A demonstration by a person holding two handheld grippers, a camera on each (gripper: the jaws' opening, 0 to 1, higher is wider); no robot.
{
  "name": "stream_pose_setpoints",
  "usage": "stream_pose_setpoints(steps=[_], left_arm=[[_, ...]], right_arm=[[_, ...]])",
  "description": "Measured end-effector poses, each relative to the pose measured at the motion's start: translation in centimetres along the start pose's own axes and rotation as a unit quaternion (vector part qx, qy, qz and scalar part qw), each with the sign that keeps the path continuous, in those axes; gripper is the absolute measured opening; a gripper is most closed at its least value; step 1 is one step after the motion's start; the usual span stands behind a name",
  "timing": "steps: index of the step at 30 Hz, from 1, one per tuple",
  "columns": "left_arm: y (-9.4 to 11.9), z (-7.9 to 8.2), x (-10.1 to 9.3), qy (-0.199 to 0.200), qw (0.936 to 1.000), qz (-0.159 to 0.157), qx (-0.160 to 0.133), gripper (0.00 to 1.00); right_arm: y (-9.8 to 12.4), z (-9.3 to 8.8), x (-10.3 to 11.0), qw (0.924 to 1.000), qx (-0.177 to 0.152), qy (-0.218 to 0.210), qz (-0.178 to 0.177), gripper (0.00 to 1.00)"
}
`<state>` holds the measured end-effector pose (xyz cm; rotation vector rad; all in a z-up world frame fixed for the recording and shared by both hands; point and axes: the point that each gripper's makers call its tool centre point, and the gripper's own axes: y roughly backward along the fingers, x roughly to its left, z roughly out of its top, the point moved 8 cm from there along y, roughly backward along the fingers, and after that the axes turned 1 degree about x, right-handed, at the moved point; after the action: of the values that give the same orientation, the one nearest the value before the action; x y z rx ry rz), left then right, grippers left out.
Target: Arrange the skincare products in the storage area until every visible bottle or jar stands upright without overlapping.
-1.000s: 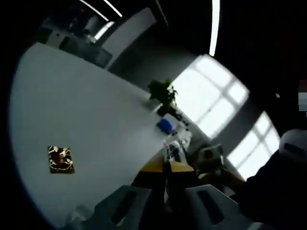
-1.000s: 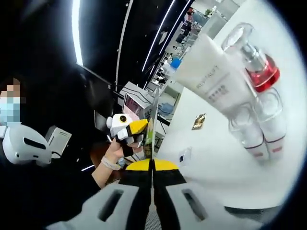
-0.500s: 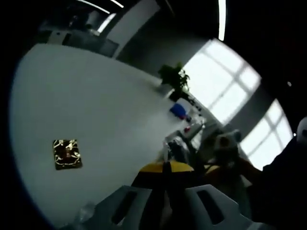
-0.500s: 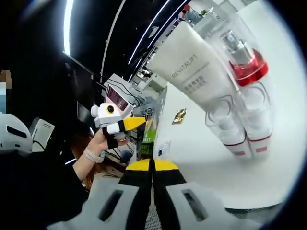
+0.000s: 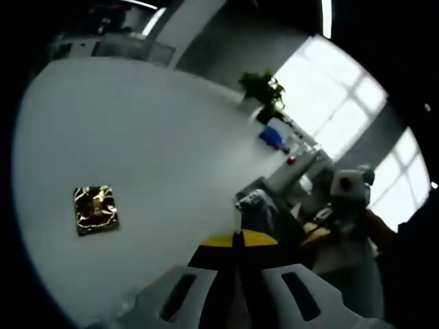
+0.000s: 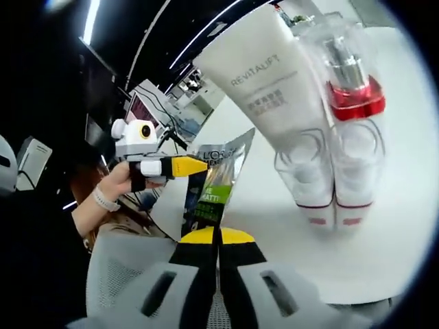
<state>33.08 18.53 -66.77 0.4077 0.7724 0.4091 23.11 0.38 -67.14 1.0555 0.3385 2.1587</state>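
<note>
My right gripper (image 6: 218, 236) is shut on the bottom edge of a silver and green foil sachet (image 6: 214, 184), which stands up above its jaws. Behind it on the white table (image 6: 391, 226) are a white REVITALIFT tube (image 6: 264, 82), a clear pump bottle with a red band (image 6: 351, 92) and two small clear jars (image 6: 305, 179). The left gripper (image 6: 191, 166), in a person's hand, has its yellow tip at the sachet's upper corner. In the left gripper view my left gripper (image 5: 238, 240) is shut, with the sachet (image 5: 259, 207) just past its tips; whether it pinches the sachet is unclear.
A small gold-brown square packet (image 5: 95, 210) lies alone on the table (image 5: 151, 137). At the far edge are a potted plant (image 5: 264, 86) and a blue object (image 5: 272, 137). The right gripper (image 5: 346, 190) enters the left gripper view. Monitors (image 6: 147, 110) stand beyond the table.
Both views have shifted. The sachet has turned from edge-on to showing its printed face in the right gripper view, and the tube and jars now look closer. The left gripper stays beside the sachet.
</note>
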Motion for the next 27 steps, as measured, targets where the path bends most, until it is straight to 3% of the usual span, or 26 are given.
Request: stream_pose_setpoints(steps=[8,14,27], left_arm=[[-1.3,-0.7,0.4,-0.011,0.9997,0.012,0.016,0.00],[-2.3,-1.3,0.9,-0.013,0.9994,0.021,0.026,0.00],[-3.5,-1.7,1.4,-0.020,0.9985,0.027,0.044,0.00]], right_arm=[[-0.4,-0.4,-1.0,0.9971,0.044,0.044,-0.043,0.01],[-1.0,-0.7,-1.5,0.9841,0.095,0.117,-0.093,0.01],[-1.7,-1.3,-2.4,0.9722,0.140,0.140,-0.125,0.02]])
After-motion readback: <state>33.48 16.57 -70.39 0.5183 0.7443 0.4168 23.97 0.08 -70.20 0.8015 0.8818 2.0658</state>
